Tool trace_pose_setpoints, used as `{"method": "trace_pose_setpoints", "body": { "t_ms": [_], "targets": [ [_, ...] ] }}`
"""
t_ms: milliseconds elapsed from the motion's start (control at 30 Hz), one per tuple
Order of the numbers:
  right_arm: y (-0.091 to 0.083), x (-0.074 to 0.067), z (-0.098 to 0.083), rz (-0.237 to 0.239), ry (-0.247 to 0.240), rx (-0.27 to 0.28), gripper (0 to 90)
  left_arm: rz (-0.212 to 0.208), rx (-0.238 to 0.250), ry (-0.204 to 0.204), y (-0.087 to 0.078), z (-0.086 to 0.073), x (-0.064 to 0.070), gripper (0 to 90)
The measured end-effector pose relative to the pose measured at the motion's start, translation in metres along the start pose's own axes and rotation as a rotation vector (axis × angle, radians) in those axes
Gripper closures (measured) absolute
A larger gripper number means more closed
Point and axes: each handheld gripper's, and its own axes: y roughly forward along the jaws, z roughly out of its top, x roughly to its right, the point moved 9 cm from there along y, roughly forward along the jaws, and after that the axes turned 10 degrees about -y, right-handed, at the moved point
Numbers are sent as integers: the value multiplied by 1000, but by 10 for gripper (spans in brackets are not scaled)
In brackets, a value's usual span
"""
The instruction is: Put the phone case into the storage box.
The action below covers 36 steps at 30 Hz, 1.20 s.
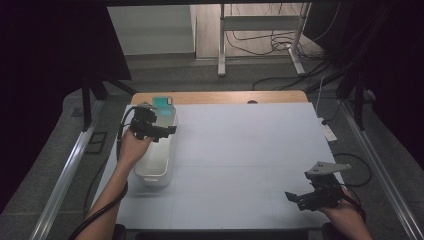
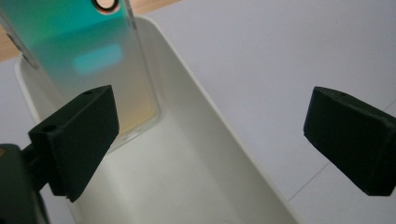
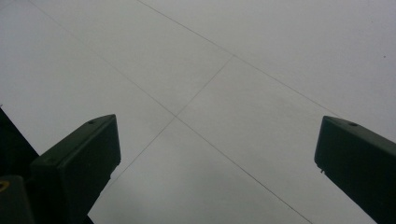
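At the near right of the pale grey table point(image 1: 240, 150), the right gripper point(image 1: 296, 198) is hovering low over the bare surface, its jaws standing wide apart and gripping nothing; farther off at the left, the left gripper point(image 1: 170, 131) is hanging over the long white plastic bin point(image 1: 159, 170), its jaws spread wide and empty; at the bin's far end, a clear, teal-tinted phone case point(image 2: 88, 56) is leaning upright against the inner wall, just beyond the left gripper's jaws and clear of both.
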Motion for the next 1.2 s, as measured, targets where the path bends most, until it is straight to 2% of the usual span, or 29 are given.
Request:
{"method": "trace_pose_setpoints", "body": {
  "t_ms": [433, 867, 1200],
  "targets": [
    [0, 0, 0, -2, 0, 5, 0, -8, -8, 38, -3, -14, 15, 39],
    [0, 0, 0, -6, 7, -4, 0, -31, 22, 60, -14, -24, 27, 40],
    [0, 1, 0, -15, 8, -9, 0, -42, 25, 76, -20, -32, 36, 40]
  ]
}}
